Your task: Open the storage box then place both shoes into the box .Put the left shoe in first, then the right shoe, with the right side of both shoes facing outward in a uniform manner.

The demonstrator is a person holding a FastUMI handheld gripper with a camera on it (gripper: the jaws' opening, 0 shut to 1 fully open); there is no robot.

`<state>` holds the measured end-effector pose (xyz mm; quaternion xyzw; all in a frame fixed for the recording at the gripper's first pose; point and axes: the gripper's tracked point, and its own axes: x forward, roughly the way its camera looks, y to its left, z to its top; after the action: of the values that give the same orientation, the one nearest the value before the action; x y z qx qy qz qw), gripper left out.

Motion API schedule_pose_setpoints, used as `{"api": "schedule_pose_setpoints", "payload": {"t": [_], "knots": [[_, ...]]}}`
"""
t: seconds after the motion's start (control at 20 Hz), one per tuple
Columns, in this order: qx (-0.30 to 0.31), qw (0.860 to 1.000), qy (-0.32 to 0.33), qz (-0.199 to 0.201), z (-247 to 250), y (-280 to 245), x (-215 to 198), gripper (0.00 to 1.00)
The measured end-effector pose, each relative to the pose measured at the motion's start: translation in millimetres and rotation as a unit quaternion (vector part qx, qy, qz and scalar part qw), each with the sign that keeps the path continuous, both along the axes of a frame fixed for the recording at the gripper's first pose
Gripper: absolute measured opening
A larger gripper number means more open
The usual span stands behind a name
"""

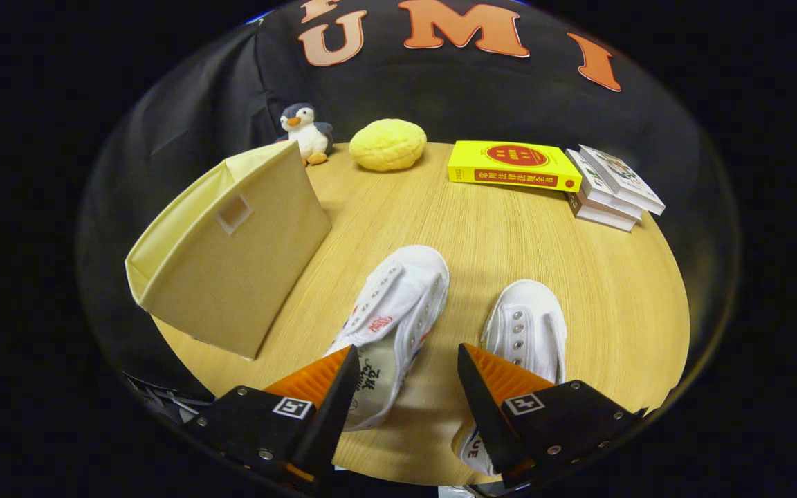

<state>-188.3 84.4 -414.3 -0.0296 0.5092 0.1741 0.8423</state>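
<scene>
Two white canvas shoes lie on the round wooden table [509,228]. The left shoe [393,311] lies tilted, its heel end between my fingers and its toe pointing away. The right shoe [527,325] sits upright just beyond the right finger, partly hidden by it. My gripper [407,360] is open, hovering above the shoes' heel ends with neither finger pressing on anything. A beige fabric storage box [232,256] stands to the left of the shoes, its top open, a small label window on its near side.
A penguin plush [306,133] and a yellow round cushion [388,144] sit at the table's far side behind the box. A yellow book [512,166] and a stack of books [613,188] lie far right.
</scene>
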Motion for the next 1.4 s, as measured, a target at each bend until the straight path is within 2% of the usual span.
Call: {"api": "schedule_pose_setpoints", "payload": {"t": [0.15, 0.35, 0.5, 0.6, 0.85, 0.9, 1.1, 1.4], "knots": [[-0.015, 1.000, 0.000, 0.000, -19.0, -6.4, 0.2, 0.79], [-0.011, 0.999, -0.013, -0.029, -33.3, -0.4, 13.0, 0.65], [-0.004, 0.999, -0.017, -0.042, -41.2, 7.1, 21.3, 0.46], [-0.003, 0.999, -0.018, -0.046, -44.9, 12.4, 25.5, 0.39], [-0.010, 0.995, -0.025, -0.092, -49.8, 4.7, 36.4, 0.20], [0.002, 0.994, -0.020, -0.104, -48.1, 5.4, 37.7, 0.06], [0.017, 0.993, -0.025, -0.115, -36.0, 8.7, 47.1, 0.01], [0.057, 0.991, -0.045, -0.111, 18.6, 38.1, 59.9, 0.01]]}}
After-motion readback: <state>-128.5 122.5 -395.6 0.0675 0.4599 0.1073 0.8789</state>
